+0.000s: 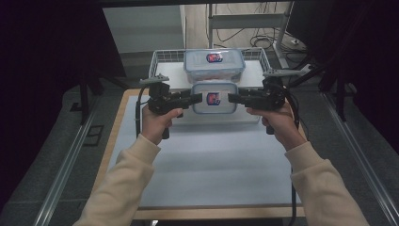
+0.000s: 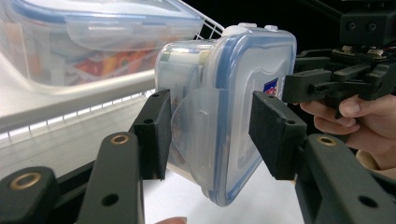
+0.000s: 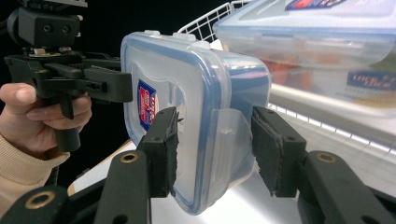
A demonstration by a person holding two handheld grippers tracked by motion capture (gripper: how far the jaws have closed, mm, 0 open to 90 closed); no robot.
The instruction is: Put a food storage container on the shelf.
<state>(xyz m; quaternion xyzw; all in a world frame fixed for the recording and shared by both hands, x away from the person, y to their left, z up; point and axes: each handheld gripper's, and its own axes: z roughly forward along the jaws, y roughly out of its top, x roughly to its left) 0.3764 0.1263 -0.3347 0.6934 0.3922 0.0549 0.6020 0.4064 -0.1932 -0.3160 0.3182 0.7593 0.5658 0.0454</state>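
Forearms in cream sleeves reach over the worktop (image 1: 207,165). Beyond them my left claw (image 1: 196,98) and right claw (image 1: 231,98) each clench one end of the small lidded box (image 1: 214,97), held between them above the worktop. I should keep both grips level and matched, clearing the wire basket (image 1: 162,59) and the bigger box (image 1: 214,63) behind.
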